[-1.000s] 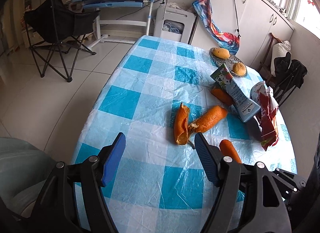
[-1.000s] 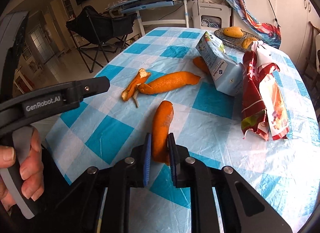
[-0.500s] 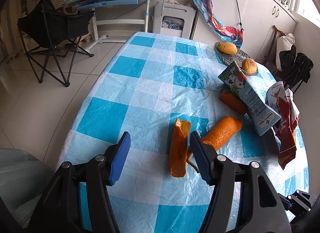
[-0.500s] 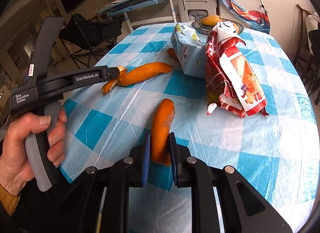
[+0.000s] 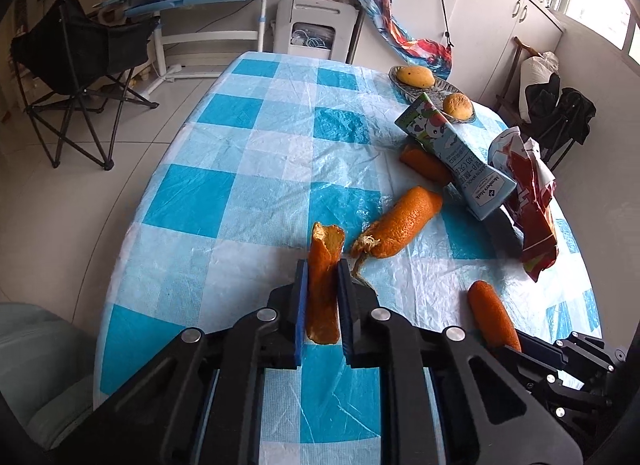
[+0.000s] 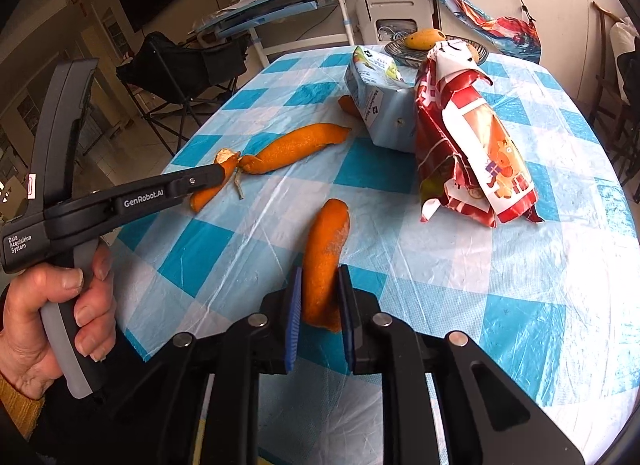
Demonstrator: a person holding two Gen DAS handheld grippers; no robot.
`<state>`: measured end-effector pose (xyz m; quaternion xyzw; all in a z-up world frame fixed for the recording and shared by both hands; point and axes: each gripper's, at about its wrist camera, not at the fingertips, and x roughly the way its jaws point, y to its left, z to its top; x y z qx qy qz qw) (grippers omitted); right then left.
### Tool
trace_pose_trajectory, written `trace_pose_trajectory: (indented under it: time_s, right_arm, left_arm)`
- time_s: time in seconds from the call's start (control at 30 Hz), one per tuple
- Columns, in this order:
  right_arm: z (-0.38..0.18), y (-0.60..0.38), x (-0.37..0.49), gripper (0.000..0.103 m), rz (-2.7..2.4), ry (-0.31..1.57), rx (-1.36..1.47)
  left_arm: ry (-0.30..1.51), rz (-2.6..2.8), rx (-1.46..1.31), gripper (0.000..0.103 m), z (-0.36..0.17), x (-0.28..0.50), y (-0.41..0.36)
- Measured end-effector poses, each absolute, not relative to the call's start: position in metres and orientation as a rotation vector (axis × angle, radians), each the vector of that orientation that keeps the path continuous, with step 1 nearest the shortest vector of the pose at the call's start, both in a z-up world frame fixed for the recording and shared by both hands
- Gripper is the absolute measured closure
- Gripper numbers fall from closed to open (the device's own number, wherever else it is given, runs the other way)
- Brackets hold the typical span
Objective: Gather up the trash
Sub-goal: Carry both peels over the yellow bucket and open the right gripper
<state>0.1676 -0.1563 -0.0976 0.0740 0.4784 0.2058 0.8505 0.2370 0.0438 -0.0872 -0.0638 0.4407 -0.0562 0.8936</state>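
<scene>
The left claw (image 5: pixel 323 297) has just been closing and now clamps a curled strip of orange peel (image 5: pixel 323 281) between its blue pads; the strip stands on edge in the jaws, so the pads bear on its two broad faces rather than on a thin rim. A second, larger curled orange peel (image 5: pixel 400 223), joined to a fibrous stalk, lies just beside it on the worktop (image 5: pixel 248 169) with the blue-and-white checked plastic cover.

The right claw (image 6: pixel 318 297) stands narrow, gripping the near end of a long orange peel piece (image 6: pixel 326 249); the far end rests on the cover.

The pale blue milk carton (image 6: pixel 380 113) and the crumpled red-and-white snack wrapper (image 6: pixel 472 145) lie uncollected near the far edge. No bin is visible.
</scene>
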Motion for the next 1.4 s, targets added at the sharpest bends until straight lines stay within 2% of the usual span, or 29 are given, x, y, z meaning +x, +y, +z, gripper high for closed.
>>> trace_pose_trajectory:
  time_s: [0.53, 1.4]
  right_arm:
    - [-0.079, -0.167, 0.121, 0.085, 0.450, 0.932, 0.271]
    - [-0.075, -0.145, 0.027, 0.085, 0.541, 0.946, 0.228]
  left_arm:
    - [0.797, -0.084, -0.042, 0.089, -0.056, 0.152, 0.035]
    - [0.793, -0.092, -0.032, 0.089, -0.056, 0.055, 0.034]
